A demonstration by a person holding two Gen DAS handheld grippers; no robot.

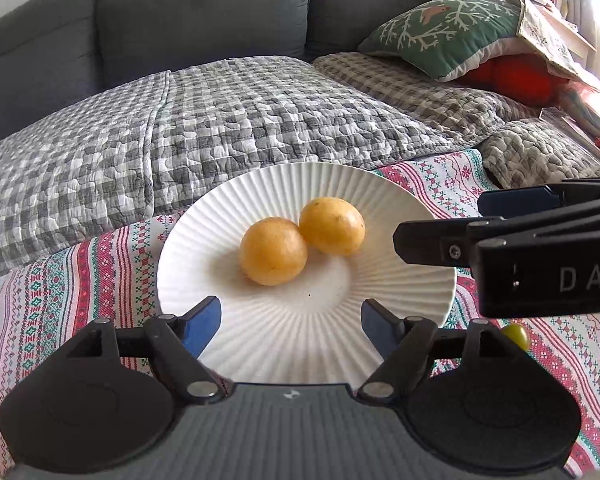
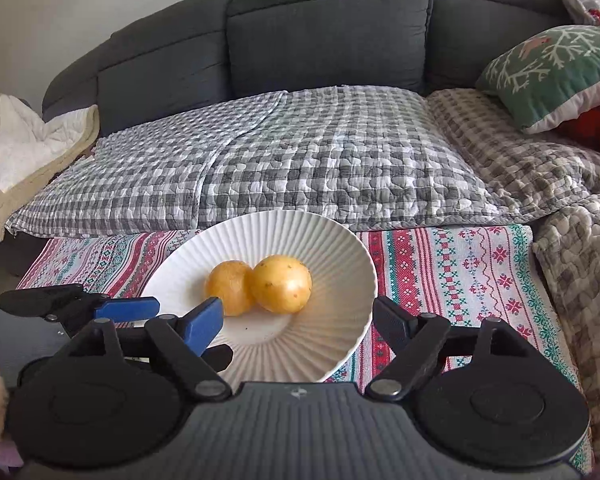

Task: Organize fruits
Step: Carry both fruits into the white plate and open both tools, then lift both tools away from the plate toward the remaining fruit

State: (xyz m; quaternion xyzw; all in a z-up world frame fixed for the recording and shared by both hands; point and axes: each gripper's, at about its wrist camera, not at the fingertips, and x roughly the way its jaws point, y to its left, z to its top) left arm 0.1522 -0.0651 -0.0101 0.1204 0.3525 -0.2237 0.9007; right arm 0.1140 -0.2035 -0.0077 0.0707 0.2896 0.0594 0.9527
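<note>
Two yellow-orange fruits (image 1: 302, 240) sit touching each other at the centre of the frame, in the white ribbed plate (image 1: 380, 184) on the patterned cloth (image 1: 60, 292). They look firm, round and smooth-skinned, light enough, likely to roll; I'd take each across its widest middle. My left tongs (image 1: 290, 326) and right tongs (image 2: 296, 322) both stand apart, empty. One small yellow-green fruit (image 1: 516, 334) peeks out lower right.

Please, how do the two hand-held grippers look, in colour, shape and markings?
Both look alike. The left hand-held gripper and the right hand-held gripper each have black linkage arms, round black discs, a grey ribbed body and blue finger pads. White letters "DAS" mark the right one's side.
</note>
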